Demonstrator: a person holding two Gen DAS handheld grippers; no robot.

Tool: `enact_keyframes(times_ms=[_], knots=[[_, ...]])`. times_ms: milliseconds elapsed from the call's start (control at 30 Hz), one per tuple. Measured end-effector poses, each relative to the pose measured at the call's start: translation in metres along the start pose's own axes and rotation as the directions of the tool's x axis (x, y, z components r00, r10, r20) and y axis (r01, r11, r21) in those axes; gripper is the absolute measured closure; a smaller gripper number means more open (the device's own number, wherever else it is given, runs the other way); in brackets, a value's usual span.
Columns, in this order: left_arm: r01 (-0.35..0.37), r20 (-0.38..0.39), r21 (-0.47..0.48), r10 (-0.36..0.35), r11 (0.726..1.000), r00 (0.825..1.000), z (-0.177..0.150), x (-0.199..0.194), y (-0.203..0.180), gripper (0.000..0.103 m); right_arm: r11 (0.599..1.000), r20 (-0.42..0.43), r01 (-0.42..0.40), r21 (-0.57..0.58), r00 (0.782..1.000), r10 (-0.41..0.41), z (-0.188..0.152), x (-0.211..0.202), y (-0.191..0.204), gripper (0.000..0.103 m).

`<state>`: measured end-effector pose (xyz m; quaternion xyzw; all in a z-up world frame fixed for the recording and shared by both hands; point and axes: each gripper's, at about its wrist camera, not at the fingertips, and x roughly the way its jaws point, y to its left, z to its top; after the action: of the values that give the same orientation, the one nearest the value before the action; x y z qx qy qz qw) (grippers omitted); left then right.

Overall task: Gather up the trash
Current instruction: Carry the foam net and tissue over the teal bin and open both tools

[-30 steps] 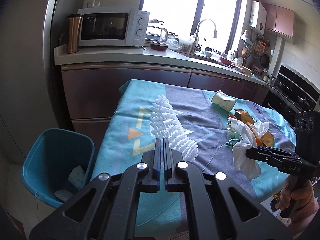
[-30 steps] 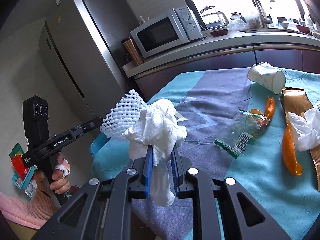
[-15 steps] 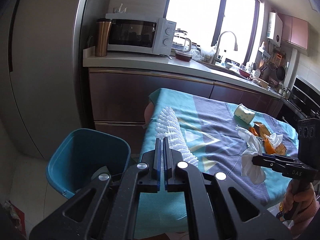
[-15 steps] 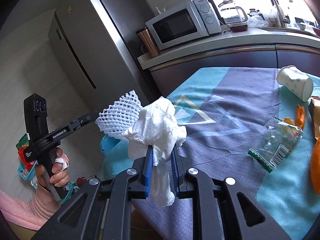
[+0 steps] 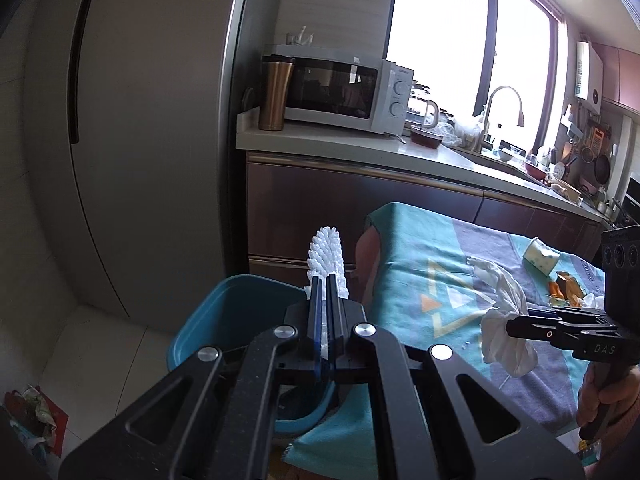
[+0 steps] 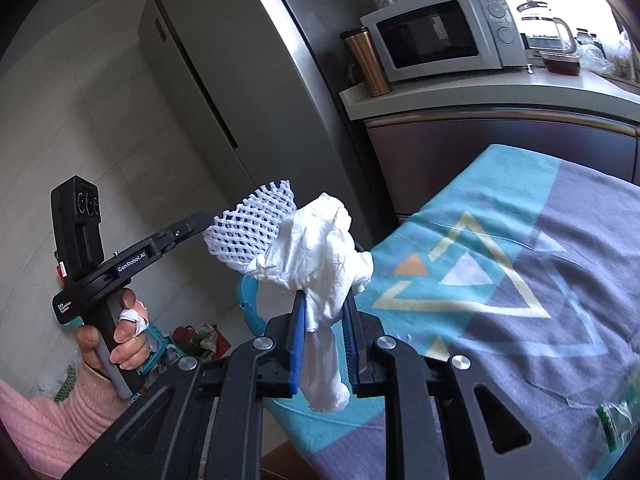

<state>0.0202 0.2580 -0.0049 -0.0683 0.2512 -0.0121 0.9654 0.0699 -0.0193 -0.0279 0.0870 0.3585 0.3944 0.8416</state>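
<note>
Here the left hand-held gripper (image 5: 325,280) is clamped on a white foam net (image 5: 326,258), holding it just above the blue bin (image 5: 224,316) on the floor. The right hand-held gripper (image 6: 323,308) pinches a crumpled white tissue (image 6: 320,248) beside the bin, over the edge of the cloth-covered surface (image 6: 520,280). A paper cup (image 5: 541,256) and orange peels (image 5: 560,290) lie on that surface, well apart from the bin.

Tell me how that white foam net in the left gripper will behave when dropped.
The foam net, pinched by one end in the left gripper, holds its shape sticking out, so it seems springy rather than limp. Its open mesh suggests it is very light; it may drift or bounce beside the blue bin.
</note>
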Motion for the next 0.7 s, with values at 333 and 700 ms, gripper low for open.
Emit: enact_keyframes(times_ms=[333, 700], knots=[[-0.094, -0.081, -0.029, 0.091, 0.995, 0.993, -0.015, 0.031, 0.042, 0.101, 0.998, -0.118, -0.049, -0.042, 0.992, 0.044, 0.037, 0.085, 0.026, 0.087], [-0.157, -0.189, -0.050, 0.145, 0.986, 0.971, -0.040, 0.075, 0.070, 0.101, 0.999, -0.283, -0.001, -0.039, 0.959, -0.010, 0.048, 0.170, 0.033, 0.087]])
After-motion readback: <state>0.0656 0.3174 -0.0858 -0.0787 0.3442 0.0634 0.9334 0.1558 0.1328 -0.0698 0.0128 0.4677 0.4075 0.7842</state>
